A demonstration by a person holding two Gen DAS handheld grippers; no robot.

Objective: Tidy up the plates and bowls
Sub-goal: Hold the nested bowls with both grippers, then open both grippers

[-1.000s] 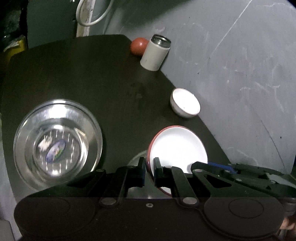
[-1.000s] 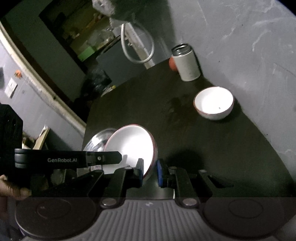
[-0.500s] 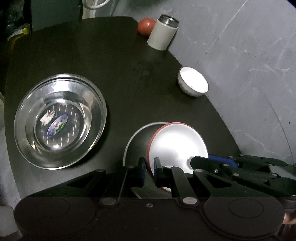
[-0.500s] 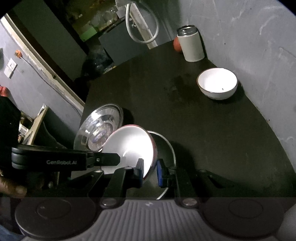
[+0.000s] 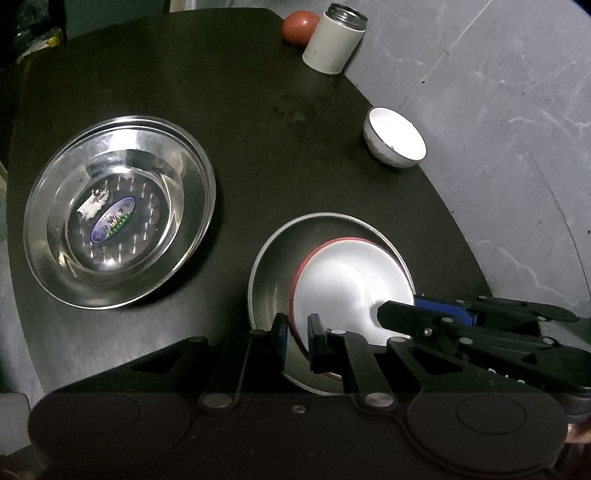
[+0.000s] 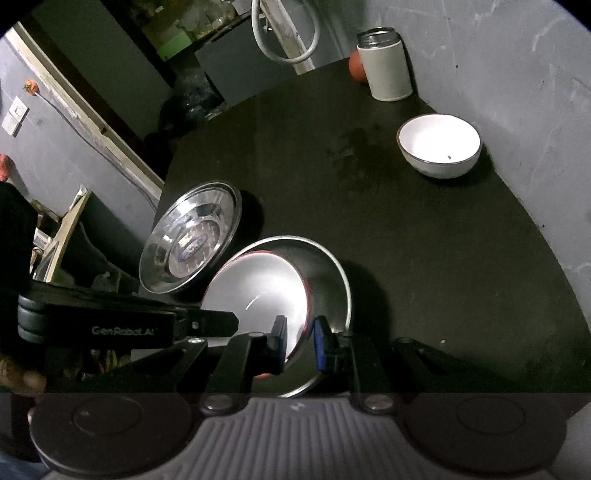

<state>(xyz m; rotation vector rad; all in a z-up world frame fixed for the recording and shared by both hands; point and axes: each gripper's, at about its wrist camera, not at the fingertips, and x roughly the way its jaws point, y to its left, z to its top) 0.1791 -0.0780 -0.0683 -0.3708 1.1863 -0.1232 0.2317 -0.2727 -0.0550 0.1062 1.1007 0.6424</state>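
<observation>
A white plate with a red rim (image 5: 343, 284) (image 6: 258, 291) is held tilted over a steel plate (image 5: 273, 266) (image 6: 332, 280) on the dark table. My left gripper (image 5: 297, 334) is shut on the red-rimmed plate's near edge. My right gripper (image 6: 300, 341) is shut on its opposite edge and shows at the right of the left wrist view (image 5: 443, 317). A larger steel bowl with a sticker (image 5: 118, 210) (image 6: 192, 236) sits to the left. A small white bowl (image 5: 395, 136) (image 6: 439, 146) stands near the wall.
A white cylindrical flask (image 5: 334, 37) (image 6: 384, 64) and a red ball (image 5: 299, 22) (image 6: 356, 66) stand at the table's far corner. A grey wall (image 5: 498, 110) borders the table's curved right edge. The table's left edge drops off beside the steel bowl.
Both grippers have risen and pulled back with the red-rimmed plate. The steel plate beneath it has come into fuller view.
</observation>
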